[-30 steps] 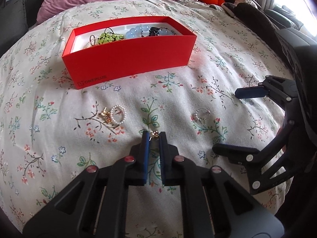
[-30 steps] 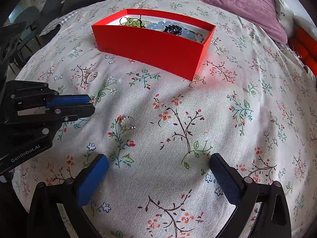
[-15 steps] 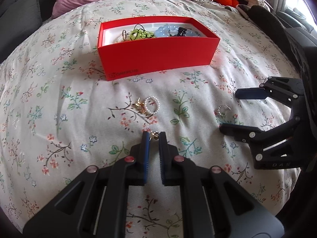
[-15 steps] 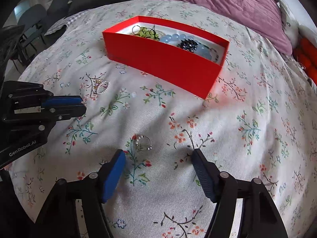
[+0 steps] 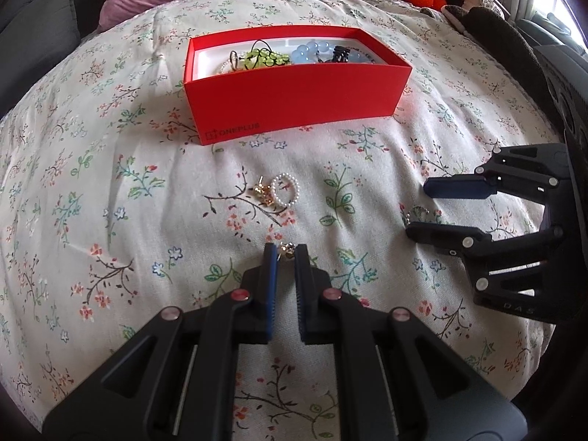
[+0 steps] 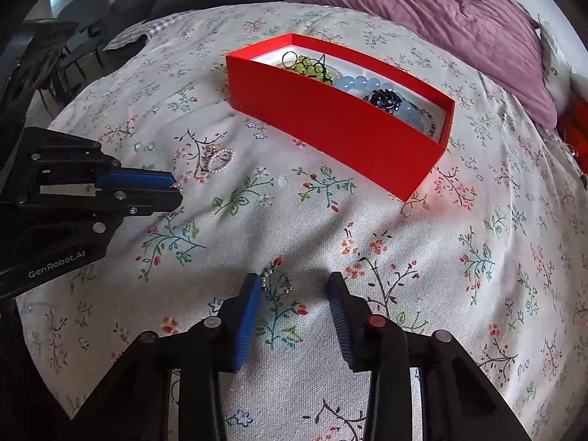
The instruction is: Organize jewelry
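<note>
A floral-printed bedspread (image 5: pixel 110 220) covers the bed, and the jewelry lies on it. Toward the bed's far edge, below a crumpled mauve blanket (image 6: pixel 459 29), stands a long red cardboard box (image 5: pixel 294 95) with a white inside. It holds a green bead cluster on a dark cord (image 5: pixel 266 58), pale blue round beads (image 5: pixel 310 49) and a black beaded piece (image 5: pixel 340 53).

The left tongs (image 5: pixel 286 253) are narrow, pinched on a small gold earring (image 5: pixel 286 249) that sticks out just past their tips. In the right wrist view these tongs (image 6: pixel 176 191) come in from the left edge, the tiny gold piece showing at their tip.

Between the left tongs and the box, on the bedspread, lie a small ring of white pearl beads (image 5: pixel 285 189) and a little gold stud earring (image 5: pixel 261 193), touching each other.

The right tongs (image 6: pixel 296 286) are closing, still partly apart, their tips low at the bedspread. A thin silver rhinestone hoop (image 6: pixel 275 279) lies between them on the fabric, right against the blue pad of the left-hand finger and clear of the other. Whether that pad truly presses it cannot be told. From the left wrist view, the right tongs (image 5: pixel 417 207) sit toward the bed's right edge, the hoop (image 5: pixel 417 213) glinting between the fingers.
</note>
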`<state>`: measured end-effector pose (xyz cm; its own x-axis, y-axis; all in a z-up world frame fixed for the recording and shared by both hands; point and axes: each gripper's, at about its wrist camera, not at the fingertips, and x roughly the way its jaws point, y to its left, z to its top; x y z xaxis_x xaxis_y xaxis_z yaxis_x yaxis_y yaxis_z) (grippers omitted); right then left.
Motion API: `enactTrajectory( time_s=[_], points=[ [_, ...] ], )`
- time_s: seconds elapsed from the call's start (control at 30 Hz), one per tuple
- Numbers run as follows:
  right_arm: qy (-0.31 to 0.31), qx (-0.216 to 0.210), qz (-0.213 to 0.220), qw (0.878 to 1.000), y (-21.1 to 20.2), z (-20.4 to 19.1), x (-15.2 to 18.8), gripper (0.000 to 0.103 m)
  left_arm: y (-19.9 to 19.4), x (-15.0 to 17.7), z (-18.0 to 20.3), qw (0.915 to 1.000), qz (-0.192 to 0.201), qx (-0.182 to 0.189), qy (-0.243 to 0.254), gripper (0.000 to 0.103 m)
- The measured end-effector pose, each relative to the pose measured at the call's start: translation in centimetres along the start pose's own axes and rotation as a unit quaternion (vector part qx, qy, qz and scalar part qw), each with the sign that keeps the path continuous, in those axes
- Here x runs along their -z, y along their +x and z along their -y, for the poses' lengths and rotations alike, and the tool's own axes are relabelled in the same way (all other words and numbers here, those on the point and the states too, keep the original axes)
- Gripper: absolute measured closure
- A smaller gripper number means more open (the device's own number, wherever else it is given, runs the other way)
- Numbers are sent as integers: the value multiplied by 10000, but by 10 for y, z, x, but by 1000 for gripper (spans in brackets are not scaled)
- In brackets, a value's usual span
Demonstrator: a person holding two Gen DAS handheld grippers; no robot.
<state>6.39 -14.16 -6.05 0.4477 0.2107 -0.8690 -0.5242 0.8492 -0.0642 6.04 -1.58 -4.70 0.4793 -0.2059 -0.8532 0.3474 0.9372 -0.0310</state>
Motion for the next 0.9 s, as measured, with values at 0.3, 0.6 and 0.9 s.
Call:
enactTrajectory(
  time_s=[0.3,0.6,0.9],
  points=[
    [-60,-105,-19,9999,-1,-4,-1,87,1,0,0,10000,-5,3,-5,92],
    [-4,-188,-8,9998,-5,-1,-3,96,0,0,0,10000,-4,14,-10,92],
    [257,-299,202,9990,-24,12,-9,98,-11,-8,-10,9998,106,32,-150,92]
  ],
)
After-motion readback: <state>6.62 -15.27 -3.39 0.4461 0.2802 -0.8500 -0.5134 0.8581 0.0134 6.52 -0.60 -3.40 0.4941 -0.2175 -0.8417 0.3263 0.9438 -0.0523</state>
